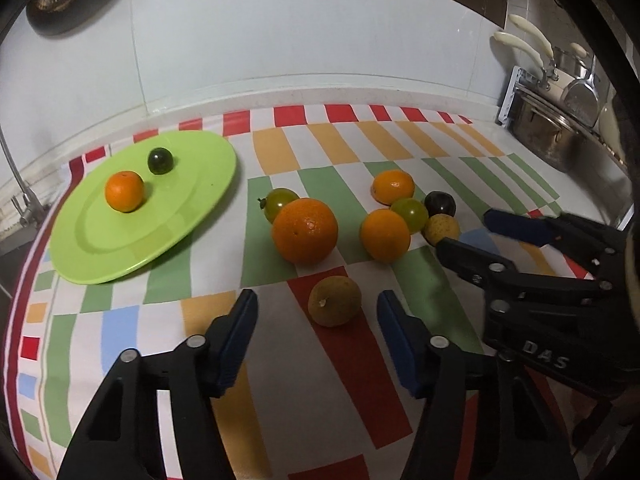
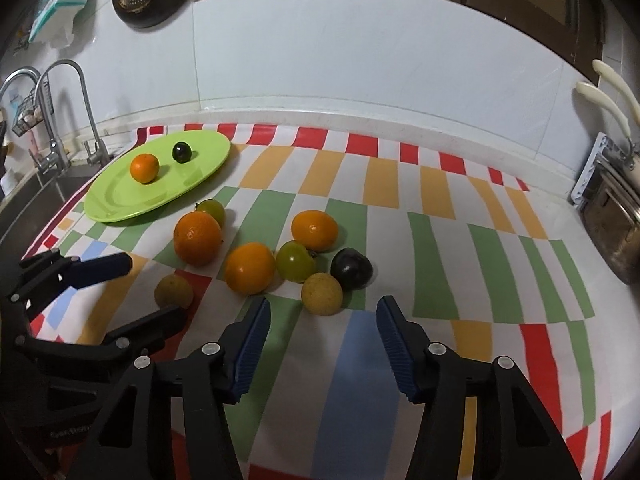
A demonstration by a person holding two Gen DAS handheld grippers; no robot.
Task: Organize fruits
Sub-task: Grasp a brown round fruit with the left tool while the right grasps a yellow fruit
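Note:
My left gripper (image 1: 316, 304) stands open around a brownish round fruit (image 1: 334, 301) on the cloth, and its pads are clear of the fruit. My right gripper (image 2: 323, 306) is open just short of a yellow fruit (image 2: 322, 294). Beyond lie a large orange (image 1: 305, 230), two smaller oranges (image 2: 249, 267), two green fruits (image 2: 295, 261) and a dark plum (image 2: 351, 268). At far left, the green plate (image 1: 120, 248) carries a small orange (image 1: 124, 191) and a dark round fruit (image 1: 160, 161).
A chequered cloth (image 2: 360, 360) covers the counter. A sink with taps (image 2: 64, 112) lies past the plate on the left. Metal pots on a rack (image 1: 552, 132) stand at the right end. A white wall runs along the back.

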